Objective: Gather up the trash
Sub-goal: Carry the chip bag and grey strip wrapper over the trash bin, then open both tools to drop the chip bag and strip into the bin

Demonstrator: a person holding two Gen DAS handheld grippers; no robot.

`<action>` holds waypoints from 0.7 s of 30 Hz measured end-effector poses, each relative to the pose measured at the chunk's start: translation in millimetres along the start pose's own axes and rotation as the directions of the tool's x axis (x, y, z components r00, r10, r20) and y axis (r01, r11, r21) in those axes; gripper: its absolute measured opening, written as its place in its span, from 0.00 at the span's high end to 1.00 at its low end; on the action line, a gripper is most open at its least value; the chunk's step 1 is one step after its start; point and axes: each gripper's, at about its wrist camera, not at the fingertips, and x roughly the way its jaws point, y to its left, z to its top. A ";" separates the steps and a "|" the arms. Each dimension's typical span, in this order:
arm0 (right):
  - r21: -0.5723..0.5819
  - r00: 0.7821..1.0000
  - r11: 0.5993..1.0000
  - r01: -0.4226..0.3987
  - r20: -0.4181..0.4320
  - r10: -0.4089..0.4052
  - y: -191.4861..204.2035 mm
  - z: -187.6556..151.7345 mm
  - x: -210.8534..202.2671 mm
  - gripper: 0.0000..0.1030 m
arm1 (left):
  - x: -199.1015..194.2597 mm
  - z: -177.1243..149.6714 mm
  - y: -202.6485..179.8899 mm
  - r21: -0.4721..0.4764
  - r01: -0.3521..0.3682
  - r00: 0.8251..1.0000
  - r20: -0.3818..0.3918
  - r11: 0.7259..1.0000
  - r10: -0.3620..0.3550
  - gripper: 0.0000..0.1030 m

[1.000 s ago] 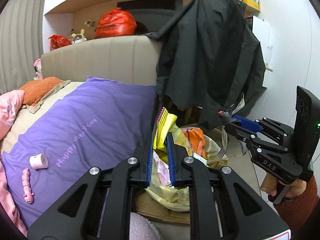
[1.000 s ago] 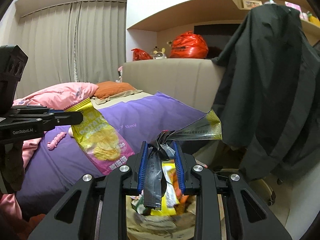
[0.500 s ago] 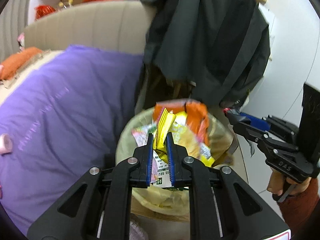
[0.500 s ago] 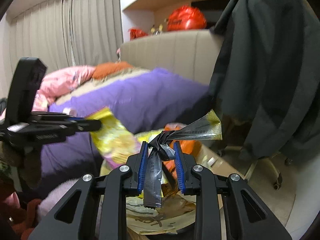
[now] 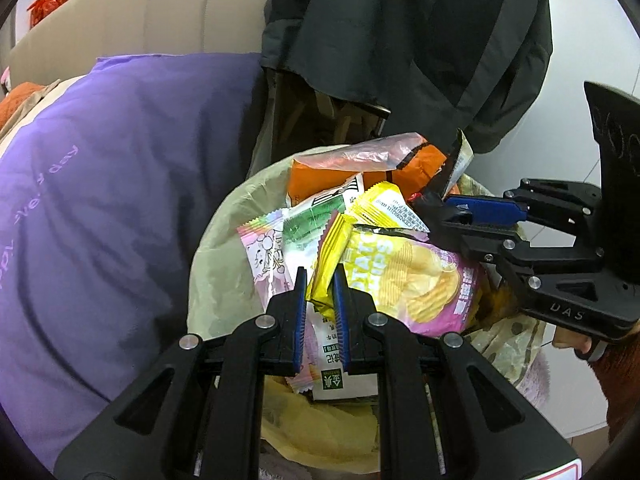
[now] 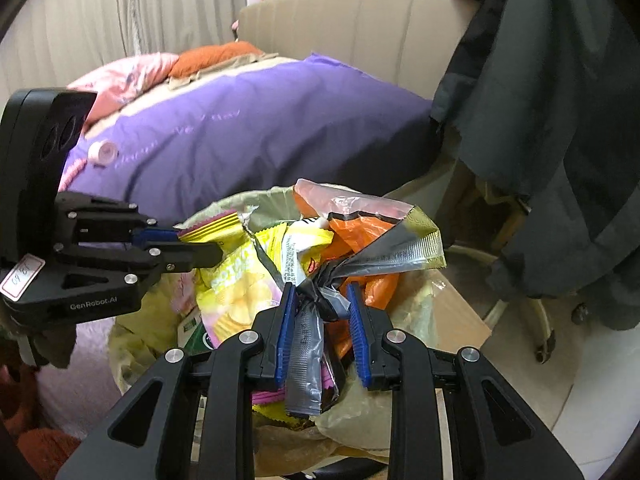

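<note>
— Both grippers have come down from above the purple bedcover [image 5: 120, 184] to right over the trash bin [image 5: 208, 280]; a second ago bed and headboard filled both views, and now the heap of wrappers does.

— Start at the fingers. Anything let go?

— No. The left gripper [image 5: 320, 292] has its fingers clenched on the yellow-and-pink chip bag [image 5: 404, 276], pinching it by its yellow edge, and the bag now lies across the top of the pile instead of hanging over the bed. The right gripper [image 6: 322, 312] grasps the crumpled silver wrapper [image 6: 316, 300] at its twisted waist, with one end fanning up to the right and the other hanging down between the fingers.

— And around them?

— The bin stands on the floor just beside the bed, lined with a pale bag and already heaped: an orange packet [image 5: 320, 176], a green-and-white wrapper [image 5: 308, 224], a pink one [image 5: 264, 248]. A dark jacket [image 5: 420, 40] hangs behind it. On the bedcover a small pink roll [image 6: 103, 153] remains (possibly more to collect; I cannot tell what it is).

— So where does the task stand?

— Carrying looks done for these two pieces. I judge that releasing both is the next step, and with the pile this high, either could slide off the rim.
</note>
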 end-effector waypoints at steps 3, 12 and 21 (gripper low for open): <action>0.003 1.000 1.000 -0.006 -0.004 0.006 -1.7 -5.2 -2.8 0.76 | -1.2 -3.0 4.7 -0.029 0.038 0.999 -0.007 0.999 -0.039 0.88; 0.027 1.000 1.000 -0.008 0.012 0.008 0.6 -8.3 -8.0 0.76 | -7.1 -8.4 6.6 -0.037 0.062 0.998 -0.009 0.997 -0.062 0.88; 0.053 0.999 0.998 -0.024 0.043 0.022 3.4 -14.0 -21.5 0.74 | -23.7 -8.6 9.4 -0.075 0.085 0.996 0.032 0.994 -0.083 0.85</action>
